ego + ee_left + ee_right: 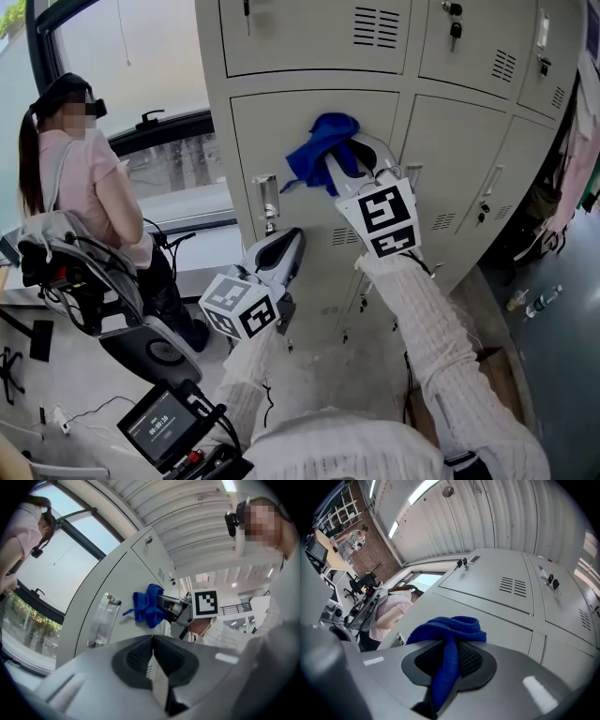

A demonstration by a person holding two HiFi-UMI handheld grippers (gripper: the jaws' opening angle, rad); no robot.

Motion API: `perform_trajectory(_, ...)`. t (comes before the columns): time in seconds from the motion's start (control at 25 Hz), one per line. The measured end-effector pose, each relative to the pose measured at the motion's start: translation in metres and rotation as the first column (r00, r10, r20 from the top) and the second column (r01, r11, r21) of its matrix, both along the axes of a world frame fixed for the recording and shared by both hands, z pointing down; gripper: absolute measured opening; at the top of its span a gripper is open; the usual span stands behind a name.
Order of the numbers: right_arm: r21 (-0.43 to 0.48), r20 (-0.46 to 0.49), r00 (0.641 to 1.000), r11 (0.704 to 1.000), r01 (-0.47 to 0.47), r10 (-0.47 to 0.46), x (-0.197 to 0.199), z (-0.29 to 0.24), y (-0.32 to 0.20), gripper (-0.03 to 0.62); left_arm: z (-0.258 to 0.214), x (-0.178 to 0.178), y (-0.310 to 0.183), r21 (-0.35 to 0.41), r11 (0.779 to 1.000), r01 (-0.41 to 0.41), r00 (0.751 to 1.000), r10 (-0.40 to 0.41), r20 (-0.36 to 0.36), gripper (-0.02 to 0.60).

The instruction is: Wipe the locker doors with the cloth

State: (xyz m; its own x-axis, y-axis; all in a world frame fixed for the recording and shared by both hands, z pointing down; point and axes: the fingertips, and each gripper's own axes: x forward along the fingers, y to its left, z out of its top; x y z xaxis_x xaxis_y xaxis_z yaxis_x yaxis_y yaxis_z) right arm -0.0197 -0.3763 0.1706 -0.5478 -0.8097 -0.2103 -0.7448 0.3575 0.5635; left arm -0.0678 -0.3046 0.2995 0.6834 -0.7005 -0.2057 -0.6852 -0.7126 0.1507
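Head view: the top locker row is clipped by the upper edge, and the rightmost door runs off the right edge. Our sleeves and both marker cubes cover parts of the lower doors. We can't see where the cloth meets the door, since the cloth hides its own contact face. The small items on the floor at right are too small to identify. The text on the screen is unreadable. The bystander has a mosaicked face. Right gripper view: the cloth tail drops between the right gripper jaws and goes out of sight at the bottom edge. The far person is too small to make out. Left gripper view: the bystander is cut by the left edge.
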Motion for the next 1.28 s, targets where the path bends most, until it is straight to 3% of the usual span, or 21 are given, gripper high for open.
perform_trajectory(0.36, -0.101, 0.015, 1.0, 0.995, -0.019, 0.021, 0.002, 0.069, -0.004, 0.061, 0.032, -0.004, 0.007, -0.089, 0.996, 0.032, 0.999, -0.035, -0.032, 0.0)
perform_trajectory(0.64, -0.223, -0.013, 1.0, 0.975, -0.022, 0.02, 0.001, 0.132, -0.007, 0.06, 0.058, -0.003, 0.01, -0.164, 0.985, 0.043, 0.997, -0.052, -0.054, 0.0)
perform_trajectory(1.08, -0.444, 0.0, 1.0, 0.896, 0.016, -0.018, -0.004, 0.222, -0.011, 0.058, 0.093, -0.003, 0.016, -0.252, 0.967, 0.047, 0.997, -0.063, -0.055, 0.0)
perform_trajectory(1.28, -0.567, -0.012, 0.999, 0.823, 0.031, -0.046, -0.006, 0.264, -0.013, 0.057, 0.106, 0.0, 0.018, -0.285, 0.958, 0.038, 0.997, -0.056, -0.055, 0.0)
